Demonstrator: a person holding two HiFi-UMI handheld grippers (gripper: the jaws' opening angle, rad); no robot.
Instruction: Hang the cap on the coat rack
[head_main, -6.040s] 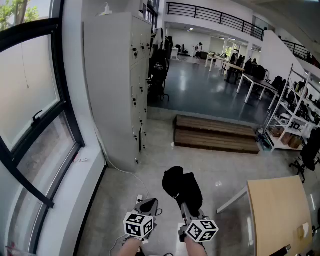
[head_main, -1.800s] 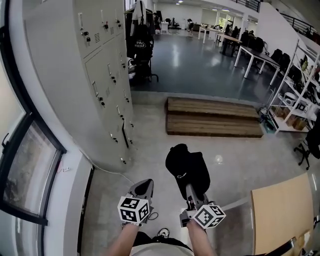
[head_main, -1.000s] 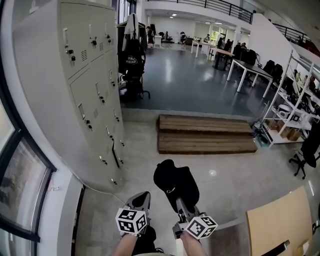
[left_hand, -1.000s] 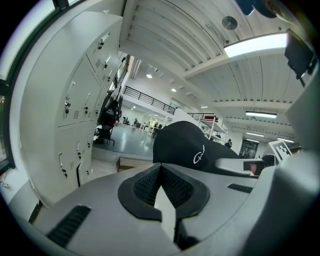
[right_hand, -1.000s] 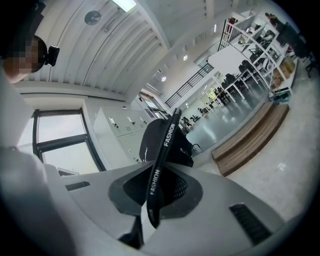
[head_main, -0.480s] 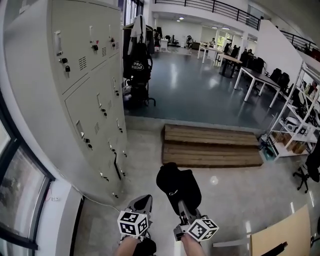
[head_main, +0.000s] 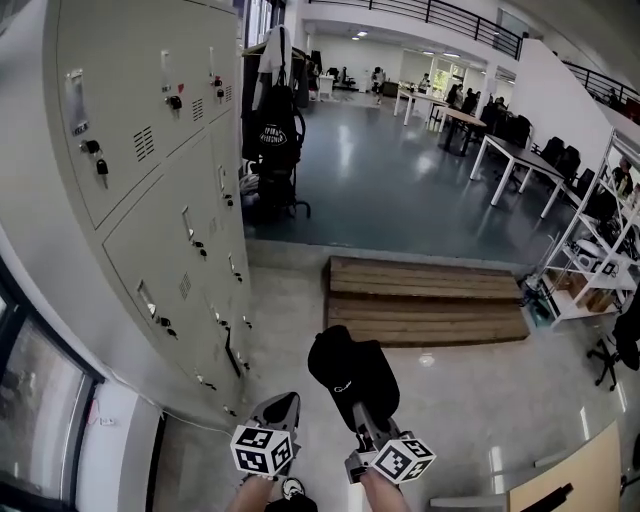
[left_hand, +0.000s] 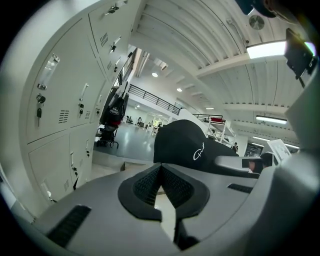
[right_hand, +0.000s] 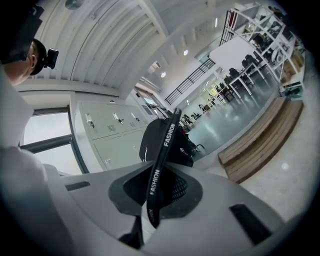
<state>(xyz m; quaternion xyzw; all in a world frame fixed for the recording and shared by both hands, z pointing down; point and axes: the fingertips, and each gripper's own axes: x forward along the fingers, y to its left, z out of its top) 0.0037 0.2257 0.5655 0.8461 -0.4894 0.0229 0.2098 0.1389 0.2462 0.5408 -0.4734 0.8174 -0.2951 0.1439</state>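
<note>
- My right gripper (head_main: 358, 410) has its jaws narrow and clamped on the black cap (head_main: 350, 370). In the right gripper view a black edge band of the cap (right_hand: 162, 145), printed FASHION, runs straight up between the pads of the right gripper (right_hand: 160, 187).
- The crown of the cap sits just beyond the right jaw tips, off the floor and touching nothing else that I can see.
- My left gripper (head_main: 283, 403) is just beside the right one and carries nothing. In its own view the left gripper (left_hand: 161, 172) has its jaws together at the tips, and the cap (left_hand: 180, 145) shows up and to their right.
- The grey lockers (head_main: 150, 200) form a long wall close on the left of the left jaws, with handles and locks sticking out along the doors.
- Past the far end of the lockers, well ahead and left of both jaws, stands the coat rack (head_main: 275, 60), with a black bag (head_main: 268, 125) and garments hanging on it.
- Ahead and right of the right jaws lie the low wooden steps (head_main: 425, 300), with their near edge across the way.
- The pale floor (head_main: 290, 290) runs open from the jaws to the rack, between the lockers and the steps.
- Far right stands a white shelving rack (head_main: 590, 250). A counter (head_main: 585, 485) corner lies behind and right of the right jaws.
</note>
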